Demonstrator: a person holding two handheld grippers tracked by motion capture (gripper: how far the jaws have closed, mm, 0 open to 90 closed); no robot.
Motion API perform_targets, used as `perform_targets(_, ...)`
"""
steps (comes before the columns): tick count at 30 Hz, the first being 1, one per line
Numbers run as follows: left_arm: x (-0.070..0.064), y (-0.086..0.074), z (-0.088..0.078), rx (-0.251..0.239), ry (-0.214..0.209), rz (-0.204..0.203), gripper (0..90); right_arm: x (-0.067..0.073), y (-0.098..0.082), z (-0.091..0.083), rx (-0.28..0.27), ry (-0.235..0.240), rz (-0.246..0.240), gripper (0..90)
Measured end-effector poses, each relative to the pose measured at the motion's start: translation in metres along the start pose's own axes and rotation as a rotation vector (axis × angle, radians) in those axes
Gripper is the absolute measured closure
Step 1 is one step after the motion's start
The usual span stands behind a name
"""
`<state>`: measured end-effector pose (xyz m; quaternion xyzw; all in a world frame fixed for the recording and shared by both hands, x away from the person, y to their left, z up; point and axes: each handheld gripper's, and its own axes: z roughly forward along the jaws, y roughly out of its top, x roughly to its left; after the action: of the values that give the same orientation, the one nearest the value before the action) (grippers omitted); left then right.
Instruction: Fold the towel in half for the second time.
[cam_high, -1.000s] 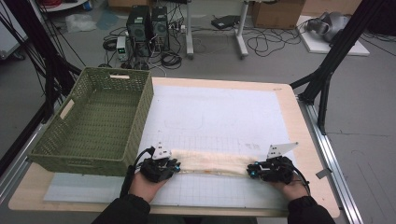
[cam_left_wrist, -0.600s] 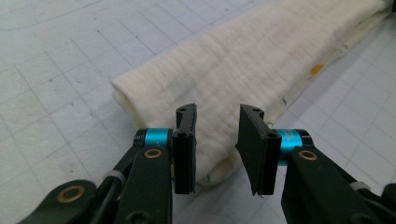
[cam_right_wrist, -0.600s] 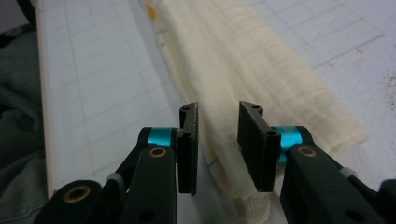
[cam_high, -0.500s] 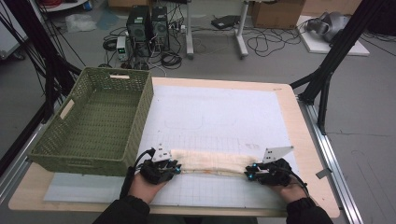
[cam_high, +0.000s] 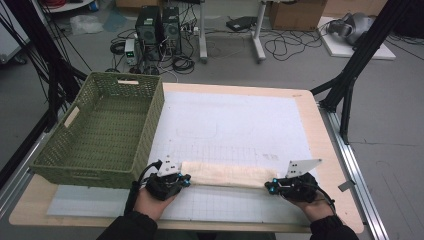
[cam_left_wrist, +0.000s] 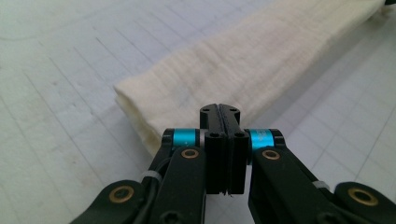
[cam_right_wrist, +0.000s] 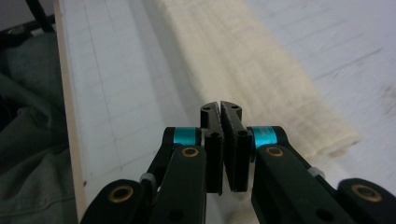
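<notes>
Cream cloth (cam_high: 227, 175) between both grippers

Soft cream cloth (cam_high: 227, 175), folded long, nubbly matt weave, matt white gridded paper mat (cam_high: 235, 130), pale smooth wooden table (cam_high: 320, 125) edge, green woven plastic basket (cam_high: 102, 130), black matt plastic left gripper (cam_left_wrist: 219, 112) with glossy blue metal sleeves and brass rivets
</notes>
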<state>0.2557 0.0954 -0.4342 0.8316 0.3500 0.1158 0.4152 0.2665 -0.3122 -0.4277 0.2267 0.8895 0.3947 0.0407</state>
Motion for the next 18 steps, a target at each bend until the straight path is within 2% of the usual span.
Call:
perform_targets(2,0.002,-0.001,0.001,-0.008,-0.018,-0.012,85.2,0.000,-0.005,0.008,0.053,0.014,0.006,84.2)
perform_targets(3,0.003,0.000,-0.001,-0.025,-0.023,-0.017,81.5,-0.001,-0.006,0.009,0.056,0.028,0.004,80.6)
perform_targets(5,0.002,0.003,-0.005,-0.053,-0.030,-0.012,77.0,0.000,-0.002,0.005,0.027,0.034,0.003,74.7)
perform_targets(7,0.001,0.009,-0.010,-0.081,-0.034,-0.003,73.4,-0.001,0.004,-0.003,-0.027,0.043,0.004,71.5)
perform_targets(10,0.003,0.019,-0.012,-0.122,-0.016,0.016,70.9,-0.004,0.012,-0.010,-0.080,0.013,0.007,66.2)
perform_targets(12,0.005,0.023,-0.008,-0.121,0.007,0.026,68.9,-0.007,0.016,-0.006,-0.082,-0.022,0.006,61.4)
perform_targets(13,0.006,0.024,-0.004,-0.117,0.018,0.021,68.3,-0.009,0.018,-0.002,-0.074,-0.024,0.008,59.0)
perform_targets(18,0.012,0.019,0.019,-0.022,0.046,0.019,66.2,-0.018,0.017,0.021,0.011,-0.058,-0.021,52.7)
